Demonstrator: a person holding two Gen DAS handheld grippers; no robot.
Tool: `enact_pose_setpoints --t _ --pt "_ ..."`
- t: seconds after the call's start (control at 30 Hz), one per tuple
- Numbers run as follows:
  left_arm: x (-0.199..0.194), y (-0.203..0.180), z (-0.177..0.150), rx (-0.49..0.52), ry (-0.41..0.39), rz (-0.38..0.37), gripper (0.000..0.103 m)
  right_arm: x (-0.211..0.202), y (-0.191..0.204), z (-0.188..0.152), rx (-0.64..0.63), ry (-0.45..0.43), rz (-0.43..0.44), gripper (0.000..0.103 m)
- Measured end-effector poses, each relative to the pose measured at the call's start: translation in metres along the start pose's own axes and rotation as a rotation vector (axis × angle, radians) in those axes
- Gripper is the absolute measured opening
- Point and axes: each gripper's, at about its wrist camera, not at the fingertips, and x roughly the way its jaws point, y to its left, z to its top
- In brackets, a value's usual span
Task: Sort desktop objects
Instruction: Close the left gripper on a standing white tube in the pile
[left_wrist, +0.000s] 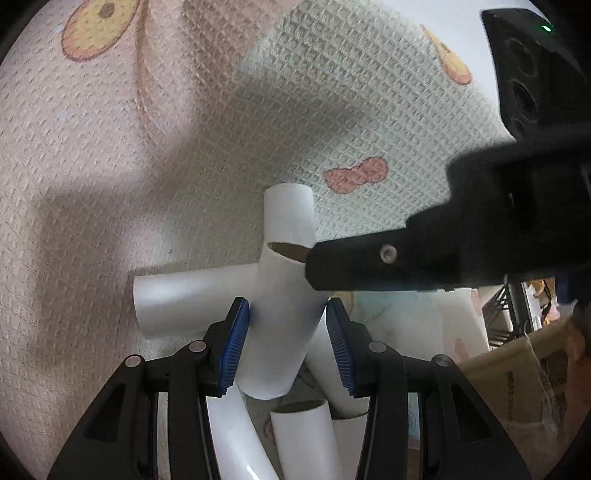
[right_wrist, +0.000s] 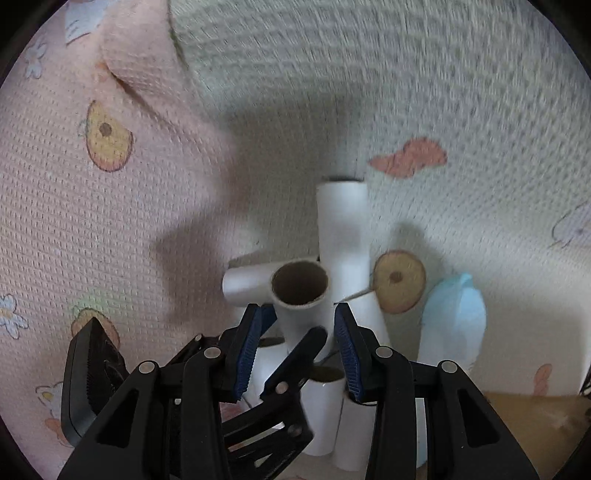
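Note:
Several white cardboard tubes lie in a pile on a patterned cloth. In the left wrist view my left gripper is shut on one white tube that points away from me; another tube lies crosswise behind it. My right gripper's black finger reaches in from the right and touches the held tube near a tear. In the right wrist view my right gripper stands open around a tube with its brown open end facing the camera. The left gripper's finger crosses between its jaws.
The cloth is pink and pale green with printed fruit and bows. A light blue and white object lies right of the pile. A brown cardboard box sits at the lower right.

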Motion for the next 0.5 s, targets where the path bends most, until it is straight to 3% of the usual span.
enact_pose_setpoints --t 0.3,0.5 --pt "0.005 0.005 0.001 -0.052 0.013 -0.028 0.049 0.011 -0.019 -0.001 0.033 -0.012 -0.013 0.038" --pt "0.011 0.011 -0.007 -0.115 0.005 -0.077 0.049 0.027 -0.03 0.0 0.114 0.012 0.052 0.038"
